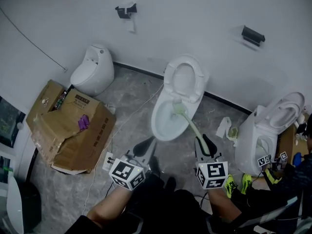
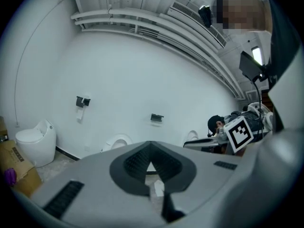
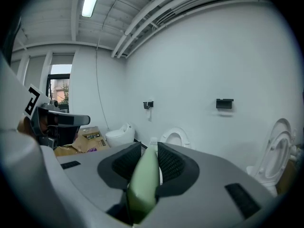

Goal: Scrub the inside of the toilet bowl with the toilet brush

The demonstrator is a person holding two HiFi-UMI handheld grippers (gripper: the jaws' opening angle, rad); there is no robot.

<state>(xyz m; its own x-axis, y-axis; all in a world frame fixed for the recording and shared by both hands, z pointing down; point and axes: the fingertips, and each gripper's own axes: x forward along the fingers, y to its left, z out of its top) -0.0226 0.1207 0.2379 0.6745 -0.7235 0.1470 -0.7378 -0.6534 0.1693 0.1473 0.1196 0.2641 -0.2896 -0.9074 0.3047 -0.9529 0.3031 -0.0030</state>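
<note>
The right gripper point(image 3: 149, 150) is clamped on the pale green handle of the toilet brush point(image 1: 189, 122). The handle runs ahead of the gripper and downward, so the brush head sits inside the toilet bowl point(image 1: 157, 126), just below the raised seat point(image 1: 168, 79). The left gripper point(image 1: 143, 147) hangs to the left of the right one, near the bowl's front rim, its jaws pinched together on nothing.

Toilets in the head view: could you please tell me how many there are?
3: a closed toilet at left, the middle toilet with the toilet brush in its bowl, an open toilet at right. Others may lie outside the frame.
</note>
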